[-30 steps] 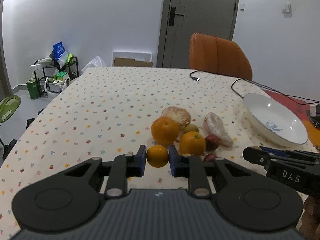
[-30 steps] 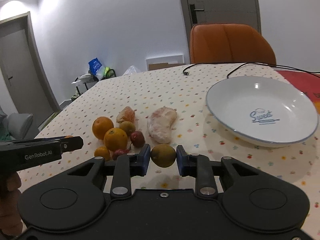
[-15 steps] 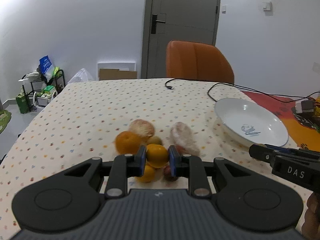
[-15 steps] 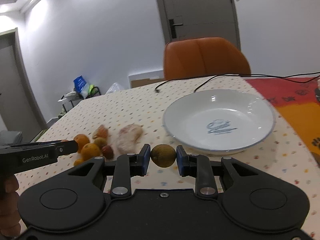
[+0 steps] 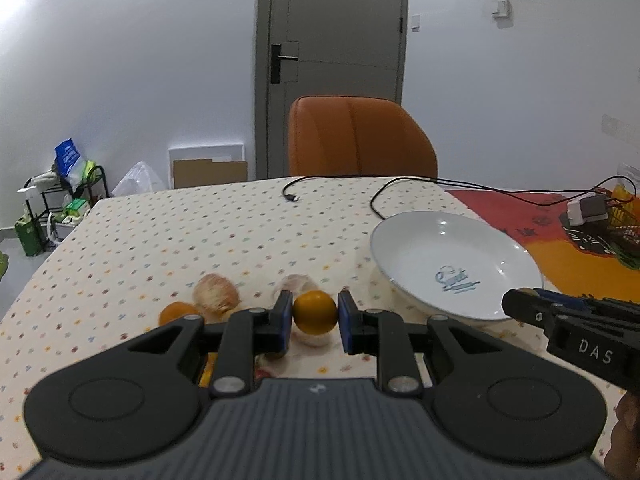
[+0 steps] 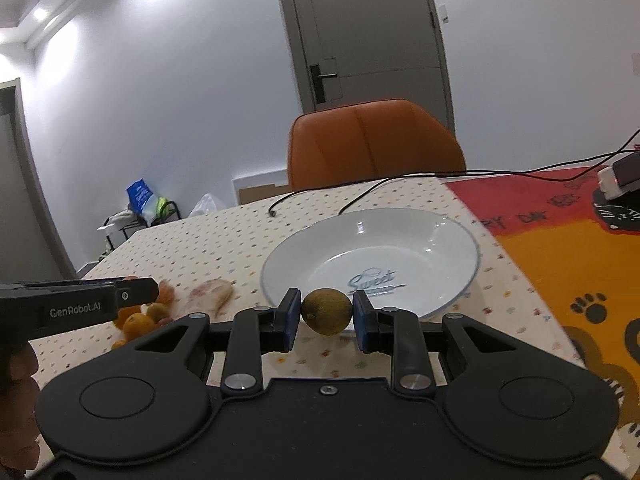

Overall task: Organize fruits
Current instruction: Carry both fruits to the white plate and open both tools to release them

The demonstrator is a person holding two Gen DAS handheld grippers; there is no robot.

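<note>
My left gripper (image 5: pixel 315 314) is shut on a small orange (image 5: pixel 315 313), held above the fruit pile. Behind it lie peeled citrus pieces (image 5: pixel 216 295) and another orange (image 5: pixel 176 312). The white plate (image 5: pixel 404 232) sits to the right, empty. My right gripper (image 6: pixel 326 312) is shut on a brownish-green round fruit (image 6: pixel 327 311), held just in front of the plate's (image 6: pixel 460 240) near rim. In the right wrist view the left gripper (image 6: pixel 136 295) reaches in from the left over the fruit pile (image 6: pixel 138 322).
A dotted tablecloth (image 5: pixel 180 232) covers the table, with a red-orange mat (image 6: pixel 560 248) at the right. A black cable (image 5: pixel 332 184) and a charger (image 5: pixel 584 210) lie at the far side. An orange chair (image 5: pixel 360 136) stands behind the table.
Both grippers have lifted and swung right toward the plate, each still holding its fruit. The right gripper now sits close to the plate's near rim.
</note>
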